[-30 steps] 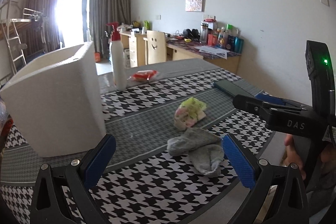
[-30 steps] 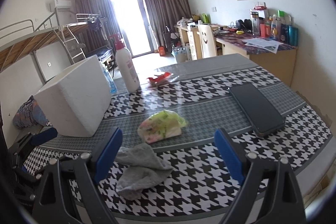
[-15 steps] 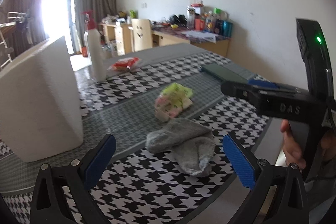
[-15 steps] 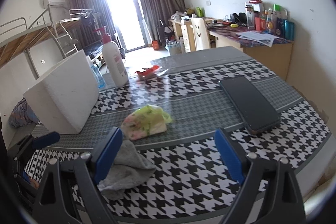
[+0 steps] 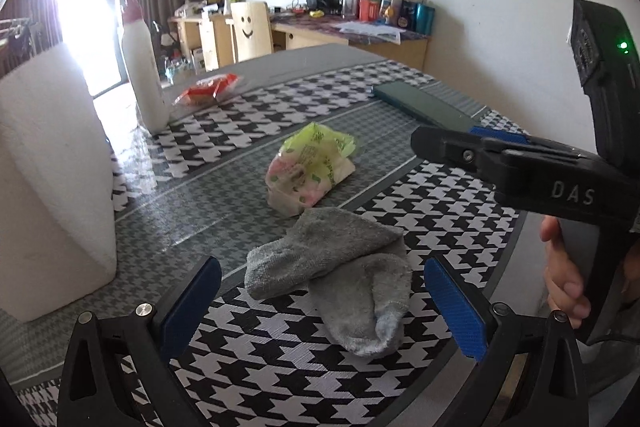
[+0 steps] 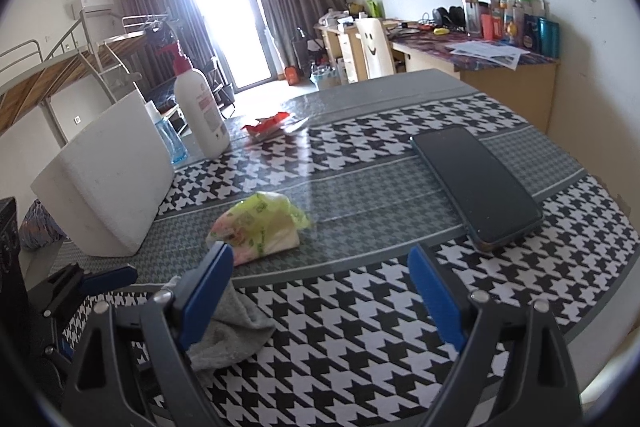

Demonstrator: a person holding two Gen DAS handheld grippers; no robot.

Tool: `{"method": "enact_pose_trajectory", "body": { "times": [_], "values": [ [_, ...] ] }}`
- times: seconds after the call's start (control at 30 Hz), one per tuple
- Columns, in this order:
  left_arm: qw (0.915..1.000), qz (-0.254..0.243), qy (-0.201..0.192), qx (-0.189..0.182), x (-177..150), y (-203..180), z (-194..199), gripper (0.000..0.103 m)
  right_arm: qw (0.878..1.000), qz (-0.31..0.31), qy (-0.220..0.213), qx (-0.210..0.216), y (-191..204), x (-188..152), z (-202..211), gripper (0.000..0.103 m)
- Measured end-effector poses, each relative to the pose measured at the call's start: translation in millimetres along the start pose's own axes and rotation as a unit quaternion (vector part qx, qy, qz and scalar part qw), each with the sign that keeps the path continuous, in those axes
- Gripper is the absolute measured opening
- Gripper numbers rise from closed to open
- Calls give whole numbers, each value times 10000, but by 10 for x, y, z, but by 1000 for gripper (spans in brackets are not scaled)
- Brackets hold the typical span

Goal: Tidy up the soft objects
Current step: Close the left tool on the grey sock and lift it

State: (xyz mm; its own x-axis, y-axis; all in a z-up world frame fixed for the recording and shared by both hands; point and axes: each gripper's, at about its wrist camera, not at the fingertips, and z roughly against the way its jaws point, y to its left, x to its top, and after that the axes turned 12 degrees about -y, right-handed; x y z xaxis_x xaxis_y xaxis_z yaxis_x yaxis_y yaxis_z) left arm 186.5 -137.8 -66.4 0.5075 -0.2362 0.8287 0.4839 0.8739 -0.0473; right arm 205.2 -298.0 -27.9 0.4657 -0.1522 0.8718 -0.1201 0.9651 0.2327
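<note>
A grey sock [image 5: 340,271] lies crumpled on the houndstooth tablecloth, right in front of my open left gripper [image 5: 324,307], between its blue pads. Behind it lies a soft yellow-green and pink plastic packet [image 5: 310,167]. In the right wrist view the sock [image 6: 228,331] is partly hidden behind the left finger of my open, empty right gripper [image 6: 320,291], and the packet [image 6: 260,223] lies just beyond. The right gripper's body [image 5: 520,167] shows at the right of the left wrist view. A white foam box [image 5: 48,179] stands at the left.
A white pump bottle [image 6: 200,115] and a red wrapper [image 6: 268,125] stand at the far side of the table. A dark flat case [image 6: 476,183] lies at the right. The table's near edge [image 5: 516,247] runs close to the right gripper.
My left gripper has moved forward and turned right, so the sock now sits larger and between its fingers. My right gripper has shifted right; the sock has slid behind its left finger.
</note>
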Motion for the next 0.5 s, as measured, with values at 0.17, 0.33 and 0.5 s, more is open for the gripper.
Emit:
{"method": "enact_pose_trajectory", "body": {
  "times": [0.17,0.33,0.5],
  "values": [
    [9998,-133,79,-114,-3,-48,-64,90,9999,-70,83,-14,-45,-33,-70,92],
    [9991,-275,221,-231,-40,-114,-147,81,9998,-76,185,-42,-47,-58,-142,92],
    [9988,-252,377,-187,-63,-97,-227,70,9997,-40,247,-25,-7,-66,-185,92]
  ]
}}
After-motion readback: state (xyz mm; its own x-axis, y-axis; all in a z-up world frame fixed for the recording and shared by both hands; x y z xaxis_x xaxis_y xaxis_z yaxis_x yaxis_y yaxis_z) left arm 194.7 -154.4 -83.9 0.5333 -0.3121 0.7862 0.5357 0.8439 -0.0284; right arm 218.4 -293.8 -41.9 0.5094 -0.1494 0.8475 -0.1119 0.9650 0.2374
